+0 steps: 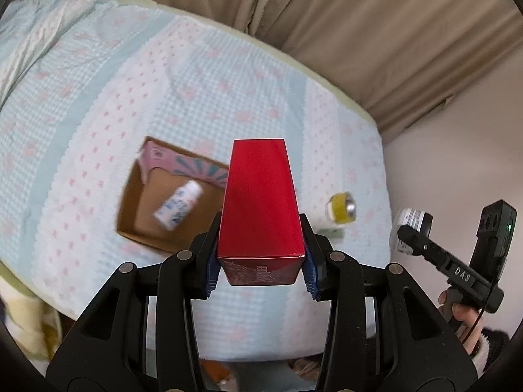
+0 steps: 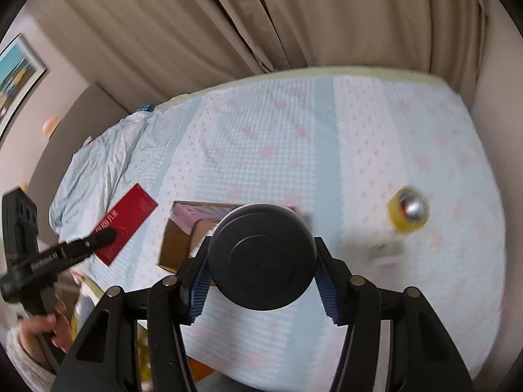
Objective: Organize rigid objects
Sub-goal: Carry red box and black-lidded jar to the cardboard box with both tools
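Note:
My left gripper (image 1: 260, 261) is shut on a tall red box (image 1: 260, 202), held above the bed near an open cardboard box (image 1: 130, 212). A white bottle with blue print (image 1: 178, 207) lies inside the cardboard box. My right gripper (image 2: 263, 281) is shut on a round container with a black cap (image 2: 263, 258), above the bed beside the cardboard box (image 2: 173, 245). In the left wrist view the right gripper (image 1: 405, 232) holds that container, white with a label (image 1: 410, 225). In the right wrist view the left gripper (image 2: 108, 236) holds the red box (image 2: 127, 219).
A yellow jar with a silver lid (image 1: 341, 207) lies on the bedspread (image 1: 228, 81), right of the cardboard box; it also shows in the right wrist view (image 2: 408, 212). A small green-and-white packet (image 2: 384, 250) lies by it. Brown curtains (image 2: 228, 16) hang behind the bed.

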Demonstrator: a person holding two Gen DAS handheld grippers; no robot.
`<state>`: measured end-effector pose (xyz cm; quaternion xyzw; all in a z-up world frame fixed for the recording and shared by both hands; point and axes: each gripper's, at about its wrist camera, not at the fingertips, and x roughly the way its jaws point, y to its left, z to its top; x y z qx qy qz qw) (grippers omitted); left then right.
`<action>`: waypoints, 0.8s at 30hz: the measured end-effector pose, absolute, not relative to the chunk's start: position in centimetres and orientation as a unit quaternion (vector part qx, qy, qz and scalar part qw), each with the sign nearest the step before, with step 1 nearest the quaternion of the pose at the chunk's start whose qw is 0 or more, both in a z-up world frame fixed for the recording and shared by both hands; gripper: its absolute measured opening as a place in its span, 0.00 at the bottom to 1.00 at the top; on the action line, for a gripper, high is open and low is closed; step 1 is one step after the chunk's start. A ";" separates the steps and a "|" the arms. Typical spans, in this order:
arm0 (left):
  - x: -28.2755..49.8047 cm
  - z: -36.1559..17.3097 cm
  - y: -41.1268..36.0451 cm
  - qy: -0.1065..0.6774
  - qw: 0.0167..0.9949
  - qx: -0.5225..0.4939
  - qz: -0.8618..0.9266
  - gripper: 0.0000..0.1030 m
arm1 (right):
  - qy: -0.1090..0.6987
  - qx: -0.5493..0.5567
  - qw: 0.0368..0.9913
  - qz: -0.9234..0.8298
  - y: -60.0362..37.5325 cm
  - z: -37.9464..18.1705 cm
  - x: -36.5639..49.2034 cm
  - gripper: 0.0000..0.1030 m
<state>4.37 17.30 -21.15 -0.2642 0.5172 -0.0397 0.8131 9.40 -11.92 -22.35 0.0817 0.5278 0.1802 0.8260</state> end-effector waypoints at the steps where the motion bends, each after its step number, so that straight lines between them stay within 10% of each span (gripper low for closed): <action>1: 4.5 -21.8 18.1 0.522 0.810 -0.261 -0.044 0.36 | 0.534 0.087 0.823 0.174 -11.0 -22.9 9.4 0.51; 24: 12.0 -39.2 25.6 0.657 0.728 -0.173 -0.088 0.36 | 0.670 0.112 0.727 0.100 1.7 -39.9 13.0 0.51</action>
